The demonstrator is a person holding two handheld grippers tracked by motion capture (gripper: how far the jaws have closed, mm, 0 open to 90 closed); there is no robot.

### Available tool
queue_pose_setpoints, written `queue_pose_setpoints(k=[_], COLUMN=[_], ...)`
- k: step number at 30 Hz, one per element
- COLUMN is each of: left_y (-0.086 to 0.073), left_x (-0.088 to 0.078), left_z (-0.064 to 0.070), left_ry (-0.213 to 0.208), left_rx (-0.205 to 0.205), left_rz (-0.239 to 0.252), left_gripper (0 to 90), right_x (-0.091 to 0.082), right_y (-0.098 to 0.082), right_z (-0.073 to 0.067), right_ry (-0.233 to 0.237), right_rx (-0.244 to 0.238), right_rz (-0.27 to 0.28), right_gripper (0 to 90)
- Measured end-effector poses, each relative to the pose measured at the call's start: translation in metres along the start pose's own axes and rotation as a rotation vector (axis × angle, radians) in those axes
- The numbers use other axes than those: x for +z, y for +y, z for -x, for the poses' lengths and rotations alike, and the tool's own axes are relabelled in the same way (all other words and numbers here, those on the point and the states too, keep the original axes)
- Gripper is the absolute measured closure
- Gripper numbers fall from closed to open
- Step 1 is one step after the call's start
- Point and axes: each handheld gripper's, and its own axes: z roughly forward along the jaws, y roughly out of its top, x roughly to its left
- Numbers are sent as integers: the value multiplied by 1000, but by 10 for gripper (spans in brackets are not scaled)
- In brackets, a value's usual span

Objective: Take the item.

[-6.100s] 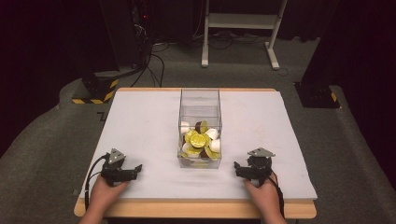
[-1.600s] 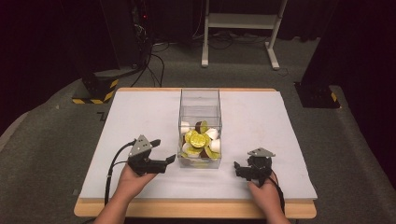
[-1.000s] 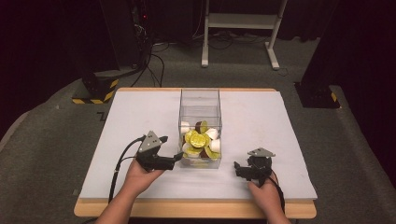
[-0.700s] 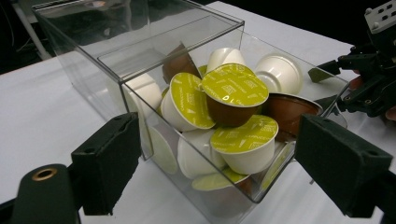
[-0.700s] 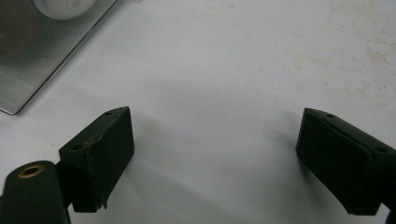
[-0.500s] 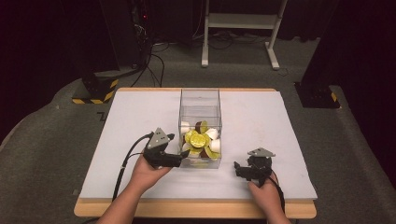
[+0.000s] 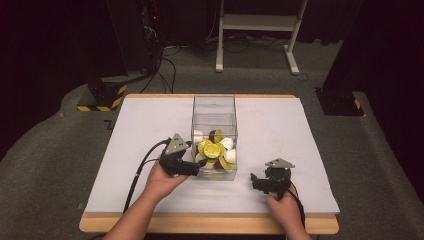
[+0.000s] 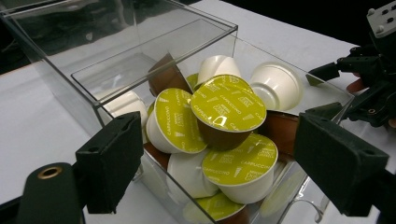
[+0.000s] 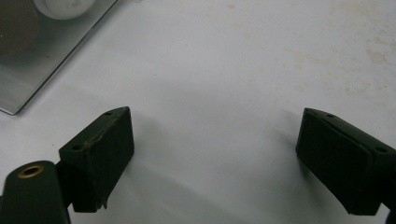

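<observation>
A clear acrylic box (image 7: 213, 118) stands mid-table, its near half piled with coffee capsules (image 7: 213, 149), some with yellow-green lids, some white or brown. My left gripper (image 7: 197, 169) is at the box's near left corner. In the left gripper view its jaws (image 8: 224, 172) stand wide on either side of that corner of the box (image 8: 154, 60) and of the capsules (image 8: 228, 102); they have just been closing a little, and the pads press on nothing. My right gripper (image 7: 255, 181) rests open on the bare mat (image 9: 215, 158), right of the box.
A white mat (image 7: 300, 135) covers the table, with a wooden front edge (image 7: 200, 225). The right gripper (image 8: 369, 79) shows beyond the box in the left gripper view. Behind the table are dark floor, cables and a white stand (image 7: 260, 30).
The left hand has carried its gripper right from the table's front left to the box's near left corner. The right hand and gripper have stayed put.
</observation>
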Motion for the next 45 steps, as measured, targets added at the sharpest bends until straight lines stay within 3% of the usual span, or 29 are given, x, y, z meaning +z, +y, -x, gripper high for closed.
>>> queue_pose_setpoints(k=[4, 21, 28, 31, 35, 39, 41, 45], left_y=[0, 1, 1, 1, 0, -3, -3, -5], left_x=[4, 26, 35, 37, 40, 44, 45, 47], left_z=[0, 9, 12, 11, 11, 10, 9, 10], left_ry=[-7, -31, -16, -12, -3, 15, 13, 16], left_rx=[-18, 6, 3, 34, 46, 26, 43, 39], left_rz=[-2, -52, -59, -74, -81, -79, -92, -89], left_gripper=[170, 184, 183, 181, 195, 196, 197, 207], right_x=[0, 0, 0, 0, 0, 0, 0, 0], right_y=[0, 0, 0, 0, 0, 0, 0, 0], right_z=[0, 0, 0, 0, 0, 0, 0, 0], right_ry=[0, 1, 2, 2, 2, 2, 2, 2], right_rx=[0, 3, 3, 3, 3, 3, 3, 3], right_rz=[0, 0, 0, 0, 0, 0, 0, 0], right_gripper=[111, 112, 112, 112, 112, 112, 112, 112])
